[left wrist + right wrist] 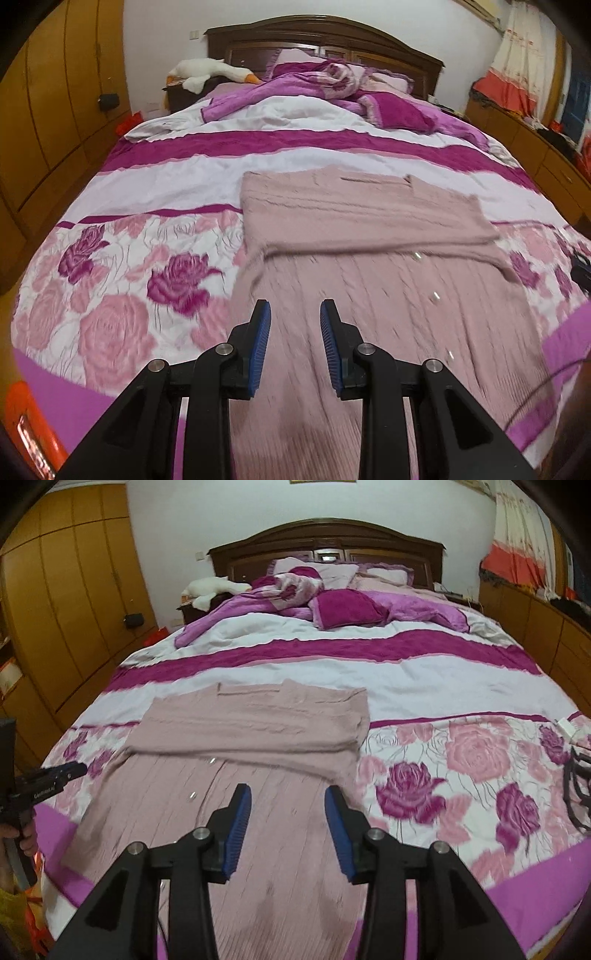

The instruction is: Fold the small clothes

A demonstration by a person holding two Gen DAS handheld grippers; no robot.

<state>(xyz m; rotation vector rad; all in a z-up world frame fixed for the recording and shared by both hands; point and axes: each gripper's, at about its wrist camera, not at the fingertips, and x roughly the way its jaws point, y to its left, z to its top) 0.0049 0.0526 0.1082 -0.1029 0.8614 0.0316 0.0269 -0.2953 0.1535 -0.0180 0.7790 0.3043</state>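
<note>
A dusty-pink knitted sweater (354, 236) lies flat on the bed, its sleeves folded across the chest and its hem toward me. It also shows in the right wrist view (258, 738). My left gripper (295, 314) is open and empty, hovering over the sweater's lower left part. My right gripper (288, 801) is open and empty, hovering over the sweater's lower right part. The left gripper's fingers (66, 770) show at the left edge of the right wrist view.
The bed has a pink and magenta rose-patterned cover (147, 280). A crumpled duvet and pillows (325, 88) lie at the headboard, with a white plush goose (207, 72) beside them. Wooden wardrobes (74, 602) stand left. A black object (576, 794) lies on the bed's right edge.
</note>
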